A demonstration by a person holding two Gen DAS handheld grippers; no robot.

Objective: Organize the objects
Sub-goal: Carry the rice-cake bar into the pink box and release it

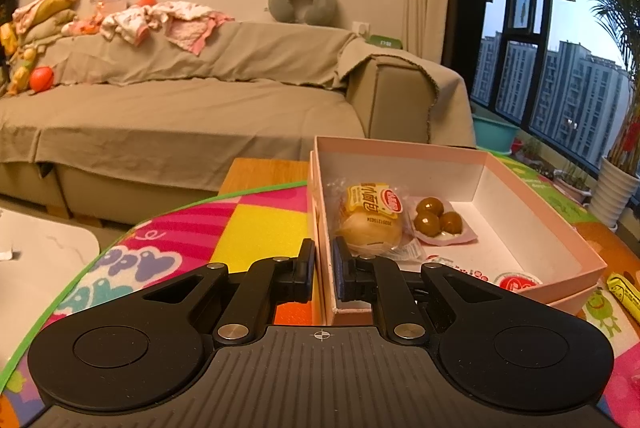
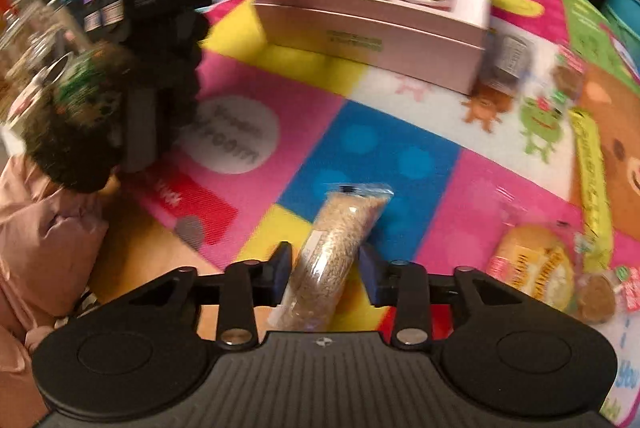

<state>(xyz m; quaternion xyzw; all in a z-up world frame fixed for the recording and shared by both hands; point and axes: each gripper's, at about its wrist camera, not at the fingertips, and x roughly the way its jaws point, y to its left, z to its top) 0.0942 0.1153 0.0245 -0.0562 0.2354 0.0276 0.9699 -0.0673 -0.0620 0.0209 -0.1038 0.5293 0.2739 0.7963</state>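
My left gripper (image 1: 323, 268) is shut on the near wall of the open pink box (image 1: 400, 156), one finger outside it and one inside. A wrapped bun (image 1: 370, 220) and a packet of brown balls (image 1: 434, 218) lie in the box, and a red-lidded cup (image 1: 516, 284) is by its near side. My right gripper (image 2: 325, 268) points steeply down over the colourful play mat (image 2: 372, 148), shut on a clear-wrapped oat bar (image 2: 348, 212) that slants up to the right between the fingers. The pink box (image 2: 368, 28) shows far off in the blurred right wrist view.
On the mat at the right lie another wrapped bun (image 2: 536, 264), a long yellow packet (image 2: 592, 172), a small brown cake (image 2: 596, 298) and a grey packet (image 2: 512, 56). A pink sleeve (image 2: 40, 228) is at the left. A covered sofa (image 1: 180, 108) stands behind the table.
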